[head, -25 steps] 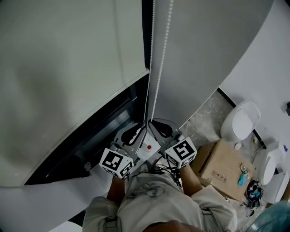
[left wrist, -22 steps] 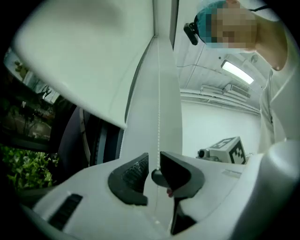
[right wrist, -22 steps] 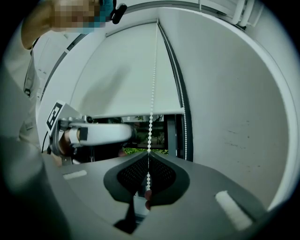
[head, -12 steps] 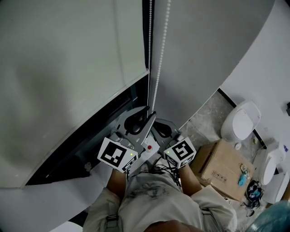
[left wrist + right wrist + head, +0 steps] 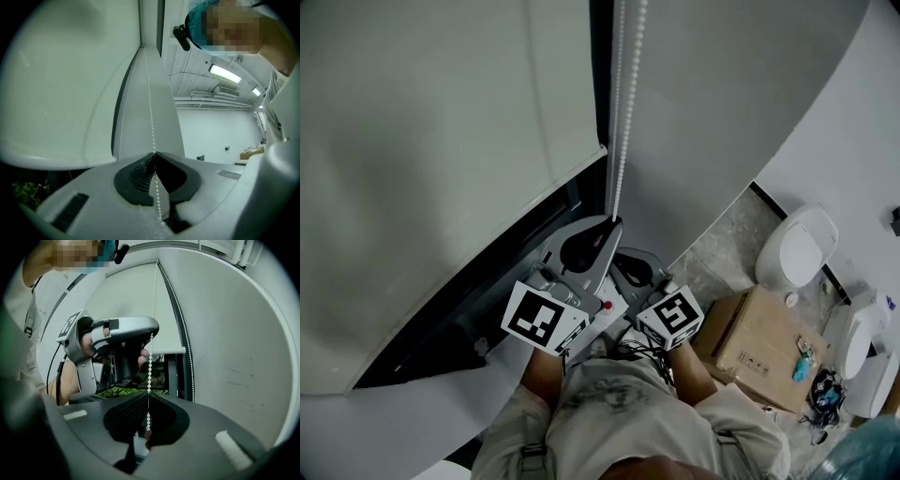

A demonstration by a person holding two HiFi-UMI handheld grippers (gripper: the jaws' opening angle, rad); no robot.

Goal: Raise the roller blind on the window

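White bead chain [image 5: 623,112] in just-closing left claw [image 5: 153,153] and clamped right claw [image 5: 148,395]; grey wall [image 5: 722,112], speckled floor [image 5: 727,239].

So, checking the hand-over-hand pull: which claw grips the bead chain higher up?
The left claw. It has just closed on the bead chain and grips it above the right claw, which is shut on the same strand lower down.

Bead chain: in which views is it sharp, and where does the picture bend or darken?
Left gripper view: bead chain sharp, edges bent, corners black. Right gripper view: likewise sharp, wall curved. Head view: chain softer, light even, no glare.
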